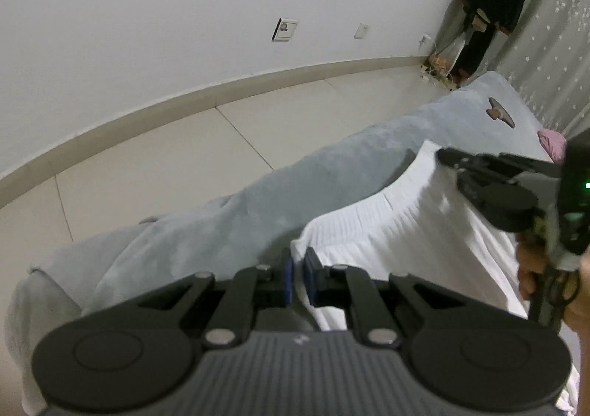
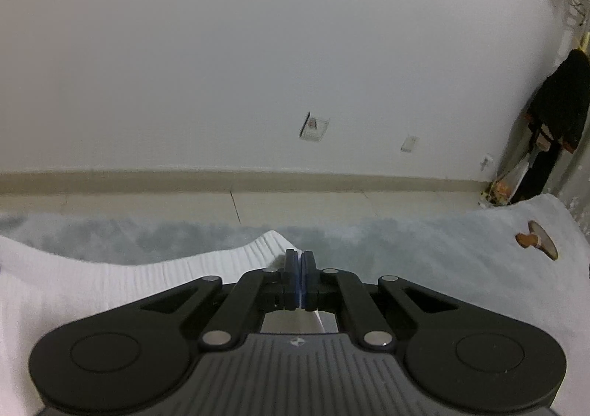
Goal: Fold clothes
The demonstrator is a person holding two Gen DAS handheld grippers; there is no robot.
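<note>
left gripper [image 1: 298,281] had its blue pads [image 1: 288,279] narrowed to a slim gap right at the white ribbed garment's [image 1: 387,231] near edge; whether any cloth was pinched between them i couldn't tell. right gripper [image 2: 301,274] was closed tight on a thin white layer of the same garment, a sliver of it showing between the pads. garment was draped out left of the right fingers and ahead-right of the left fingers, lying over a grey fleece blanket [image 1: 228,220] on the bed — edge lifted into a peak just beyond the right fingertips. risks: if the left had no real bite, that corner would drop on a lift and the fold would skew; thin single-layer pinch on the right could slip under tension; fleece could drag the knit and bunch it. containers: none in view, nothing to report there. a small brown object [image 2: 536,240] sat on the blanket well right of the right fingers — clear of the garment.
</note>
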